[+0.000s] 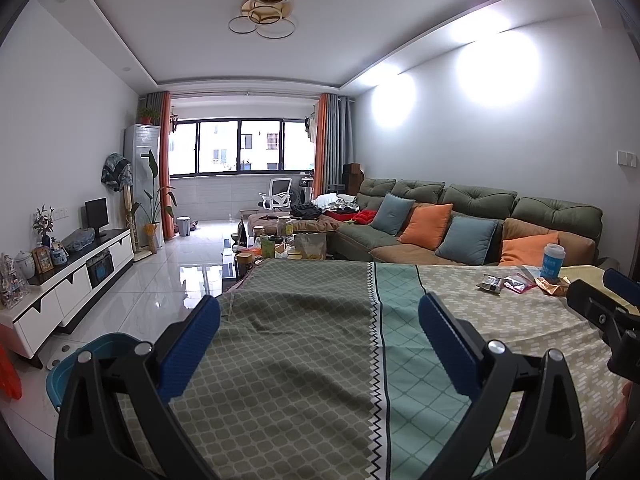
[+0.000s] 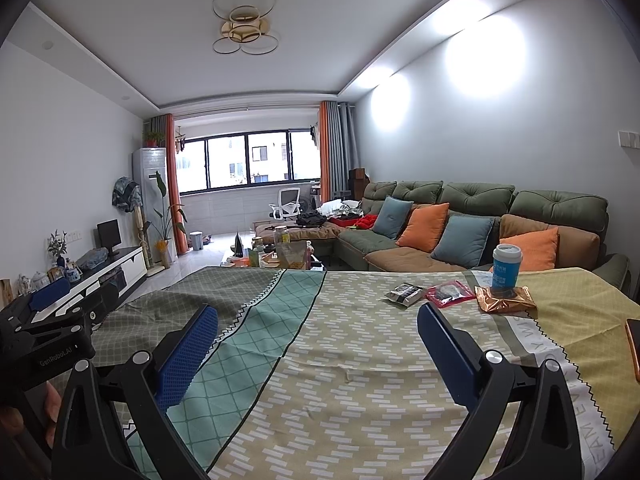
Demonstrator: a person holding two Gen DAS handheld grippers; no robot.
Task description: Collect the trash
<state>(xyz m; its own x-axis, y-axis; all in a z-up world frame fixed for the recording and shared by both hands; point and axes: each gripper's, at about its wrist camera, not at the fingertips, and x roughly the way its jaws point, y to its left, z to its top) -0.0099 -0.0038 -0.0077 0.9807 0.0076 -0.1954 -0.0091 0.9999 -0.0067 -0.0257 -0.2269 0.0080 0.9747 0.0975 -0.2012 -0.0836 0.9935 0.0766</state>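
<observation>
Trash lies at the far right of the cloth-covered table [image 2: 320, 380]: a black wrapper [image 2: 404, 294], a red packet [image 2: 447, 294], a gold foil wrapper [image 2: 505, 300] and a blue paper cup [image 2: 506, 267] standing on the foil. In the left wrist view the same black wrapper [image 1: 490, 283], red packet [image 1: 518, 283], gold foil wrapper [image 1: 554, 285] and cup [image 1: 553, 258] sit far right. My left gripper [image 1: 320, 320] is open over the green part of the cloth, holding nothing. My right gripper [image 2: 318, 330] is open, short of the trash and empty.
A blue bin [image 1: 76, 364] stands on the floor left of the table. An orange-edged phone [image 2: 634, 344] lies at the table's right edge. Beyond are a cluttered coffee table [image 1: 280, 246], a green sofa [image 2: 480, 216] and a white TV cabinet [image 1: 72, 284].
</observation>
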